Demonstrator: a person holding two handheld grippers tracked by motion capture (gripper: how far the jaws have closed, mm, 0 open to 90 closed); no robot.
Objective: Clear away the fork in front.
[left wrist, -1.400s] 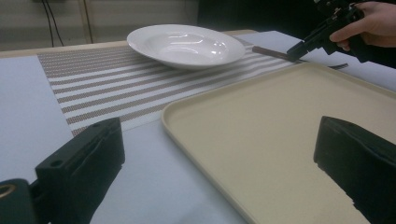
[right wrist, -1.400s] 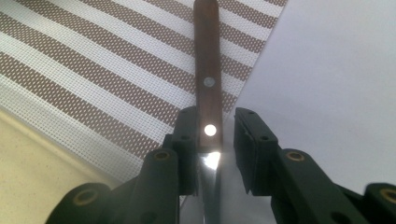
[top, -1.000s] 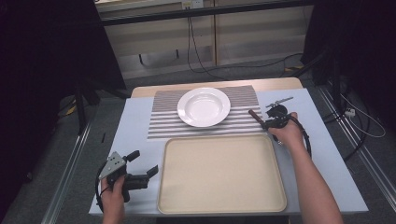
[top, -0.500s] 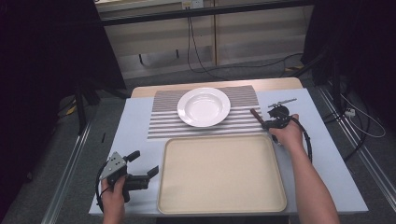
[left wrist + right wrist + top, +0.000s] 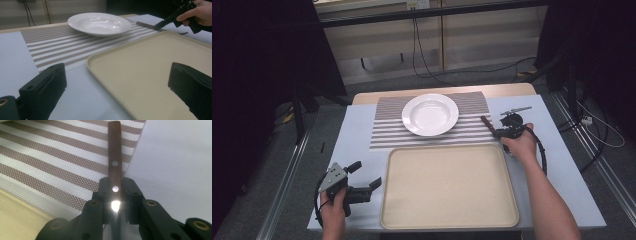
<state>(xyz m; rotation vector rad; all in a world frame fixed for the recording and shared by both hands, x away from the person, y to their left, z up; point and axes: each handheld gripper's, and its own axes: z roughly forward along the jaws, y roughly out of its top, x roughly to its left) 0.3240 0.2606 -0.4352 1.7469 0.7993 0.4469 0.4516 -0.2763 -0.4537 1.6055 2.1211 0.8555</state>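
At lower left of the high view, the left gripper (image 5: pixel 364 181) idles, jaws spread and empty, beside the tray (image 5: pixel 449 220). Mid-right, the right gripper (image 5: pixel 497 131) pinches a wooden-handled knife (image 5: pixel 114 157) at the striped mat's (image 5: pixel 387 135) edge, likely for transfer. Beyond sits the plate (image 5: pixel 430 114). Nothing has visibly moved since a second earlier.

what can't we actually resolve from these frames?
- Knife blade: right gripper view, hidden behind the right gripper jaws closed on the handle; only a glint shows.
- Knife in high view: too small, part covered by the right hand.
- Tray: left gripper view, near end cut off by the frame edge and a jaw.
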